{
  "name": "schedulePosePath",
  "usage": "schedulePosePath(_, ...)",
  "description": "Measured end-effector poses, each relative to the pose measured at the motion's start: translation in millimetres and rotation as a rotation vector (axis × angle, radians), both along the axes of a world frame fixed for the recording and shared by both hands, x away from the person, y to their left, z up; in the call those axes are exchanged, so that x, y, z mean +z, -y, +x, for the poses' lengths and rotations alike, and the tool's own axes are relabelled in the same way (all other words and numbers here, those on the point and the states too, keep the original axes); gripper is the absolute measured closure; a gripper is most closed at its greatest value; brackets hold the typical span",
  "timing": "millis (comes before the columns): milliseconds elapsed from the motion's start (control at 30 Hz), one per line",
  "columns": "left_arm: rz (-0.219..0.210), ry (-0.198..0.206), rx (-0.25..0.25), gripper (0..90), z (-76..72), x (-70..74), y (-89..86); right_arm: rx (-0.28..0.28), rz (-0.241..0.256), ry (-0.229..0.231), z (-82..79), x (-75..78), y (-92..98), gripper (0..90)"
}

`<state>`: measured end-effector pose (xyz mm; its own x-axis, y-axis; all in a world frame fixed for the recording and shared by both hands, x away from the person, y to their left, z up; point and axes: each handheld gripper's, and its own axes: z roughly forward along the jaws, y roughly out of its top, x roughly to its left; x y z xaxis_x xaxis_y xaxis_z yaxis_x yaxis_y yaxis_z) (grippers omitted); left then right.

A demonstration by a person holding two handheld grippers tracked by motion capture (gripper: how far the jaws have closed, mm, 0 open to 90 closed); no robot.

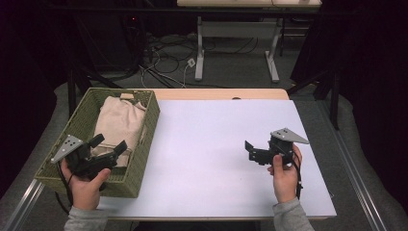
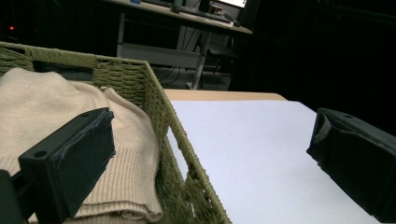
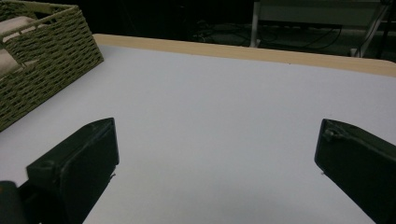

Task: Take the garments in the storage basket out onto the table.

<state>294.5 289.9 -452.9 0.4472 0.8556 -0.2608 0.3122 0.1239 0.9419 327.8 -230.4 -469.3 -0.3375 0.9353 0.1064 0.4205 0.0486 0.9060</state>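
A green woven basket (image 1: 149, 120) stands at the table's left side and holds a folded cream sweater (image 1: 118, 122). My left gripper (image 1: 109, 143) hovers open over the basket's near right corner; one jaw hangs above the sweater (image 2: 46, 107), the other over the white table outside the basket rim (image 2: 173, 126). My right gripper (image 1: 251, 150) is open above the right half of the white table (image 1: 207, 144), pointing left, with nothing between its jaws. The basket (image 3: 42, 60) appears at the far left of the right gripper view.
A wooden strip (image 1: 221, 94) runs along the table's far edge. Beyond it are a white desk frame (image 1: 235, 43) and tangled cables (image 1: 168, 57) on the floor. Dark curtains stand to both sides.
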Motion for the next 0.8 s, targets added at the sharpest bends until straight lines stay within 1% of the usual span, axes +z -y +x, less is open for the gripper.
schedulePosePath(200, -0.014, -0.024, 0.011, 0.4, 3.4, 3.9, -4.3, -0.007, 0.016, 0.0, 2.3, -0.2, 4.5, 0.0)
schedulePosePath(233, -0.009, -0.032, 0.02, 0.5, 4.7, 5.9, -4.9, -0.004, 0.019, -0.012, 2.6, -0.2, 4.7, 0.0)
schedulePosePath(267, 0.002, -0.038, 0.039, 0.5, 6.7, 10.2, -5.5, -0.004, 0.018, -0.011, 3.2, -0.6, 4.9, 0.0)
schedulePosePath(367, 0.019, -0.048, 0.067, 0.5, 11.1, 16.8, -5.5, 0.001, 0.013, -0.009, 2.9, -2.1, 6.5, 0.0)
schedulePosePath(400, 0.019, -0.048, 0.067, 0.5, 11.1, 16.8, -5.5, 0.001, 0.013, -0.009, 2.9, -2.1, 6.5, 0.0)
schedulePosePath(467, 0.013, -0.056, 0.06, 0.4, 17.1, 25.3, -4.1, -0.003, 0.025, -0.021, 2.5, -2.7, 7.1, 0.0)
schedulePosePath(500, 0.01, -0.056, 0.064, 0.4, 19.4, 28.9, -2.7, -0.009, 0.031, -0.019, 3.0, -3.0, 6.8, 0.0)
schedulePosePath(533, 0.017, -0.058, 0.061, 0.4, 21.5, 33.0, -2.4, -0.003, 0.029, -0.021, 3.5, -2.6, 7.7, 0.0)
schedulePosePath(600, 0.006, -0.064, 0.063, 0.4, 25.7, 41.2, -1.6, -0.005, 0.038, -0.021, 3.6, -1.8, 7.1, 0.0)
schedulePosePath(633, 0.008, -0.064, 0.069, 0.4, 27.9, 44.9, -1.3, 0.003, 0.029, -0.019, 3.6, -1.4, 7.5, 0.0)
schedulePosePath(700, 0.013, -0.078, 0.068, 0.3, 32.9, 51.2, -1.1, -0.005, 0.029, -0.017, 2.8, -1.1, 6.6, 0.0)
schedulePosePath(767, 0.002, -0.095, 0.06, 0.3, 38.4, 55.5, -1.7, -0.008, 0.032, -0.01, 2.5, -1.1, 6.7, 0.0)
schedulePosePath(800, 0.002, -0.099, 0.054, 0.3, 41.2, 57.2, -2.6, -0.007, 0.028, -0.015, 2.0, -0.8, 7.8, 0.0)
